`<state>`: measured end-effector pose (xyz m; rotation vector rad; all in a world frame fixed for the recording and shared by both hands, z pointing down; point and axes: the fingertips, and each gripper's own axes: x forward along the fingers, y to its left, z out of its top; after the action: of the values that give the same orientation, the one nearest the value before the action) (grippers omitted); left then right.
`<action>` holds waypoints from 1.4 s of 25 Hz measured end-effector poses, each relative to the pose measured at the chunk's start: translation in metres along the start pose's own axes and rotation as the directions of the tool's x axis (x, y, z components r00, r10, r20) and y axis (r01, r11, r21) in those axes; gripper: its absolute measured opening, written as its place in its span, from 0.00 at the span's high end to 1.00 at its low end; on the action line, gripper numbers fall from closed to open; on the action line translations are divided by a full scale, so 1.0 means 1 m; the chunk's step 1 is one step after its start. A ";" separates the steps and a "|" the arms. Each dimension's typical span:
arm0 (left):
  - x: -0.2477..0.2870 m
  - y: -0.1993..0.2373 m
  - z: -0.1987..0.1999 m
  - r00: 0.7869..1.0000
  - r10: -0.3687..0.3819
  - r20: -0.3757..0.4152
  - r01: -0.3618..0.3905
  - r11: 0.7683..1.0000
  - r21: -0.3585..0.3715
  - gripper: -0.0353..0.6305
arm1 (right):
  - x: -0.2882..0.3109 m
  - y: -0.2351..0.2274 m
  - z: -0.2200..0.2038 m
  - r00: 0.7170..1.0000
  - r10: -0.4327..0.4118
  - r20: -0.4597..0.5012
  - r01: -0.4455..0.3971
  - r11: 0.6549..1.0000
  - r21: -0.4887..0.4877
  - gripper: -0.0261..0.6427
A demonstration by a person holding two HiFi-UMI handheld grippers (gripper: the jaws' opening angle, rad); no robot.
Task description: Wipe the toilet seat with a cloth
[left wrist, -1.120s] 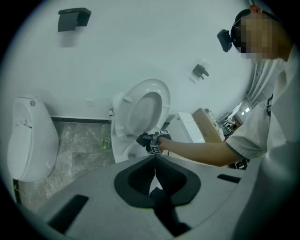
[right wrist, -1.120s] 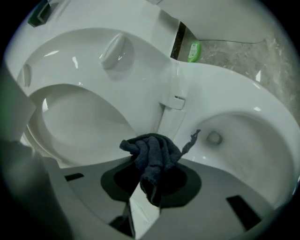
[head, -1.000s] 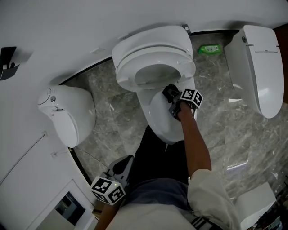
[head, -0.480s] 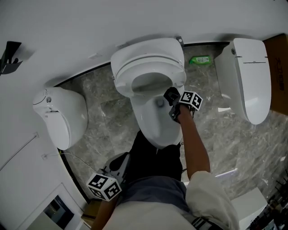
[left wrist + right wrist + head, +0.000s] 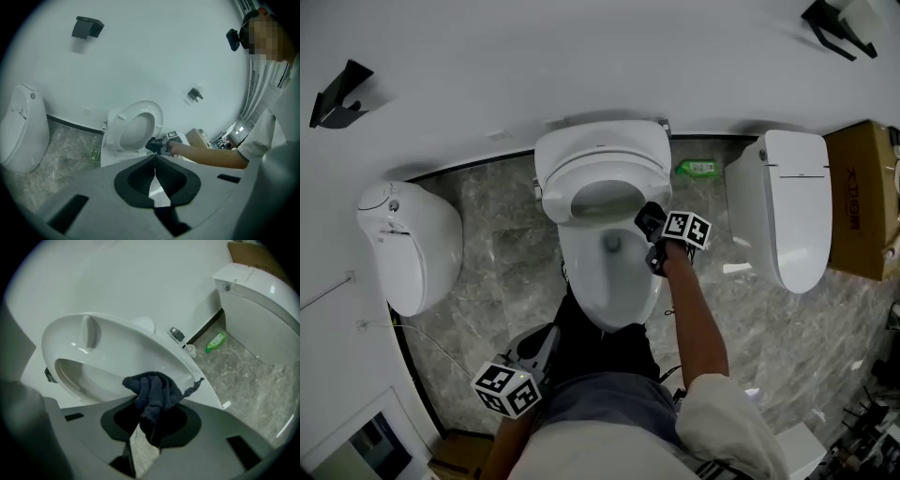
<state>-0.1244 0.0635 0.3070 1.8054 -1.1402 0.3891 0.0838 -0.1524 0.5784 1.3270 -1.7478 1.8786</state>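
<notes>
While the R tongs point(image 5: 143, 425) are pinching the dark cloth point(image 5: 152, 392), which is bunching out past the tips at the rim of the raised toilet seat point(image 5: 117, 341) (contact unclear), the L tongs point(image 5: 154, 158) are sitting pressed together w/ nothing in them, low & well apart from the seat. Risk, imo: the cloth is hanging as a loose wad, so a snag on the rim could be pulling it free into the bowl point(image 5: 609, 281), or the hard tips could be scraping the seat. R arm point(image 5: 698, 309) is reaching out nearly straight over the bowl, tongs angling down.
</notes>
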 end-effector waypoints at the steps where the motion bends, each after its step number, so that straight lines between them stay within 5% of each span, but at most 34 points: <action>1: -0.001 0.000 0.001 1.000 -0.002 0.011 0.002 1.000 -0.003 0.94 | -0.004 0.005 0.003 1.000 -0.002 0.000 0.002 1.000 -0.022 0.82; 13: -0.019 -0.011 0.011 0.993 -0.027 0.113 0.029 0.999 -0.016 0.94 | -0.044 0.077 0.025 1.000 0.012 0.020 -0.007 0.974 -0.227 0.82; 35: -0.039 -0.034 0.061 0.956 -0.078 0.283 0.068 0.997 0.045 0.94 | -0.138 0.205 0.014 0.967 0.245 0.067 -0.190 0.874 -0.448 0.81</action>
<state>-0.1285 0.0382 0.2309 1.9729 -1.2638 0.1060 0.0210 -0.1629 0.3396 1.1241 -2.2970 1.3916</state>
